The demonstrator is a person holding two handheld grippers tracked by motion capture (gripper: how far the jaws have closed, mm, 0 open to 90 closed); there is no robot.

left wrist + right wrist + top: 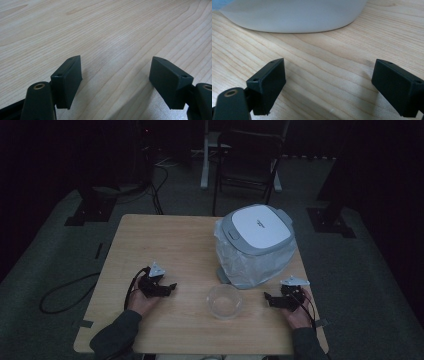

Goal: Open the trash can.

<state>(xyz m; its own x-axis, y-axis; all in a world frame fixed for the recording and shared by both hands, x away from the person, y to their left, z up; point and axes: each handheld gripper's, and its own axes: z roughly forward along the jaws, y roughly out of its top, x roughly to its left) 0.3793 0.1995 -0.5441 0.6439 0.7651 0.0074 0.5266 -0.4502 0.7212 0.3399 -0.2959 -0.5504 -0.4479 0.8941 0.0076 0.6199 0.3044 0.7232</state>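
**Both grippers open and empty beside the clear bowl**

On the wooden table (165,240), near edge, both grippers rest low, each in a hand, pointing inward at each other. Left gripper (170,288) sits at near left, jaws spread wide, nothing between them; the left gripper view has bare wood grain in the gap (116,72). Right gripper (268,298) sits at near right, jaws also wide apart, empty; in the right gripper view a pale rounded wall (294,15) lies just beyond the jaws, apart from them, can't tell for sure what it belongs to. Clear bowl (225,301) stands upright between the two grippers, closer to the right one, touching neither. Just far of the bowl, a white-and-grey lidded appliance (257,237) wrapped in a plastic bag (250,267) stands at far right of the table. Folding chair (247,160) well behind the table on dark floor. Cable trails from the left gripper off the left table edge.
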